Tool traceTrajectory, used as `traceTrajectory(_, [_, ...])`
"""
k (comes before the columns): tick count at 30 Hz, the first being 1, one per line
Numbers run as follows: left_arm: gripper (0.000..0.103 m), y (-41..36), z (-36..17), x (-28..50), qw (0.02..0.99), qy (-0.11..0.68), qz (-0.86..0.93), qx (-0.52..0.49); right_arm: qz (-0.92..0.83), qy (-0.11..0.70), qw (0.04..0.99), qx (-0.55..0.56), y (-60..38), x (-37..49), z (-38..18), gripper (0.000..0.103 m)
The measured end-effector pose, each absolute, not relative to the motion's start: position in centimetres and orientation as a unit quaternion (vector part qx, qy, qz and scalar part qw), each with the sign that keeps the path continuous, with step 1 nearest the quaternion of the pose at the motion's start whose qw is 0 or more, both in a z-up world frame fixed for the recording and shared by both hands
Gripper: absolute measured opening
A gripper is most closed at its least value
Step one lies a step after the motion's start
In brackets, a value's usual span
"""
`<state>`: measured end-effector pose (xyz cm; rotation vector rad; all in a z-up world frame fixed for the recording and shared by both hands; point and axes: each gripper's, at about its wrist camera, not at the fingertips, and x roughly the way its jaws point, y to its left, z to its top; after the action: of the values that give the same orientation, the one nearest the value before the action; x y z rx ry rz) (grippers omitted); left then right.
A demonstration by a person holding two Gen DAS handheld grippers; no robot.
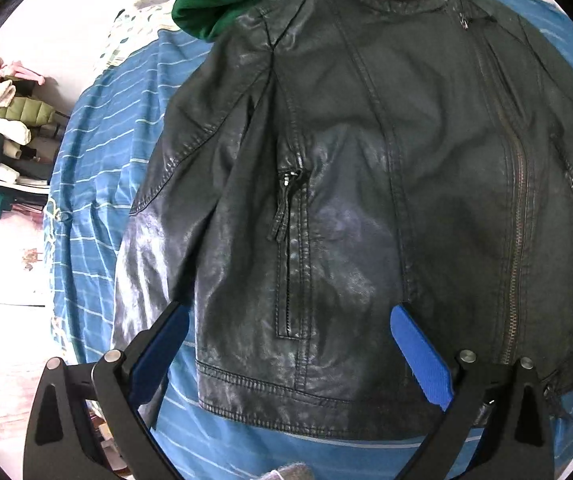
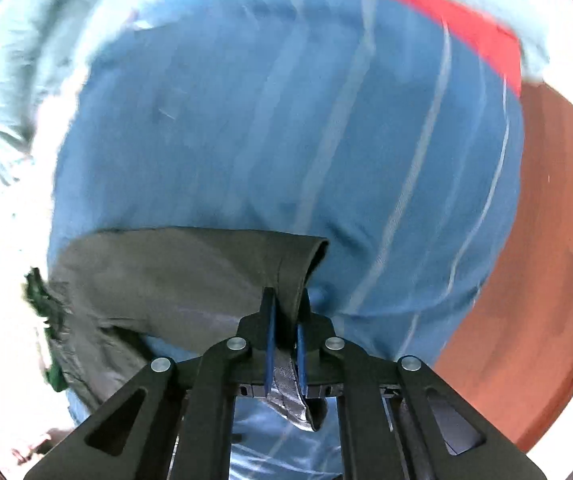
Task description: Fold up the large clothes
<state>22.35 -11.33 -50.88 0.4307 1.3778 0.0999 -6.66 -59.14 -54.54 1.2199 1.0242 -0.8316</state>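
Leather jacket [image 1: 366, 200] lies flat, unfolded on the bed [image 1: 98, 160]. My left tool [image 1: 290, 344] gapes above its hem; my right tool [image 2: 285, 320] clamps what looks like a sleeve cuff [image 2: 302, 264].

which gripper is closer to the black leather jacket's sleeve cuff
Right. The right gripper has its jaws shut on the black leather jacket's sleeve cuff; the left gripper hangs open above the jacket's hem.

Black leather jacket [image 1: 366, 200] flat, zipped, on bed

One black jacket [image 1: 366, 200]; one green garment [image 1: 214, 12]; one blue sheet [image 1: 98, 160]
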Motion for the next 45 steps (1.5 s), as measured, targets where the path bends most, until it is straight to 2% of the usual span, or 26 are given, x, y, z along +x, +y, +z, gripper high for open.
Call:
traceTrajectory(4, [0.103, -9.1, -50.7, 22.5, 0.754, 0.628, 0.049, 0.183, -0.336, 0.412, 0.671, 0.517, -60.0, -1.5, -47.3, 0.008])
traceTrajectory(7, [0.103, -6.4, -50.5, 22.7, 0.755, 0.631, 0.066, 0.164, -0.292, 0.402, 0.711, 0.498, -58.2, 5.6, -42.7, 0.008])
traceTrajectory(12, [0.103, -1.2, -49.5, 23.2, 0.759, 0.630, 0.108, 0.125, -0.168, 0.416, 0.765, 0.463, -49.2, 21.3, -39.4, 0.008])
traceTrajectory(17, [0.103, 4.4, -48.8, 23.2, 0.762, 0.623, 0.149, 0.094, -0.052, 0.461, 0.791, 0.400, -34.8, 35.4, -42.9, 0.008])
traceTrajectory(21, [0.103, 8.2, -49.0, 22.5, 0.762, 0.618, 0.177, 0.082, 0.017, 0.534, 0.788, 0.307, -20.5, 44.8, -50.0, 0.008])
traceTrajectory(24, [0.103, 10.7, -49.9, 21.4, 0.750, 0.626, 0.199, 0.080, 0.041, 0.589, 0.782, 0.199, -11.2, 48.7, -56.3, 0.008])
traceTrajectory(26, [0.103, 12.0, -50.6, 20.5, 0.740, 0.635, 0.210, 0.073, 0.049, 0.631, 0.762, 0.136, -7.4, 49.6, -59.5, 0.010])
traceTrajectory(29, [0.103, 13.9, -51.3, 19.6, 0.724, 0.650, 0.223, 0.054, 0.096, 0.649, 0.741, 0.142, -6.5, 49.0, -59.9, 0.030])
traceTrajectory(33, [0.103, 14.1, -50.8, 18.4, 0.717, 0.660, 0.223, 0.025, 0.082, 0.622, 0.752, 0.202, -14.0, 41.4, -54.7, 0.068])
traceTrajectory(34, [0.103, 13.8, -50.7, 18.2, 0.717, 0.662, 0.218, 0.022, 0.063, 0.624, 0.752, 0.203, -16.6, 40.1, -54.2, 0.071])
traceTrajectory(37, [0.103, 12.5, -50.1, 17.7, 0.721, 0.666, 0.191, 0.009, -0.052, 0.656, 0.728, 0.194, -25.3, 32.4, -54.3, 0.071])
traceTrajectory(40, [0.103, 10.7, -50.3, 17.7, 0.728, 0.665, 0.166, 0.016, -0.134, 0.687, 0.670, 0.247, -33.3, 24.2, -57.6, 0.071])
traceTrajectory(45, [0.103, 7.8, -50.8, 17.9, 0.729, 0.667, 0.151, 0.023, -0.127, 0.698, 0.641, 0.294, -36.7, 18.2, -62.7, 0.071])
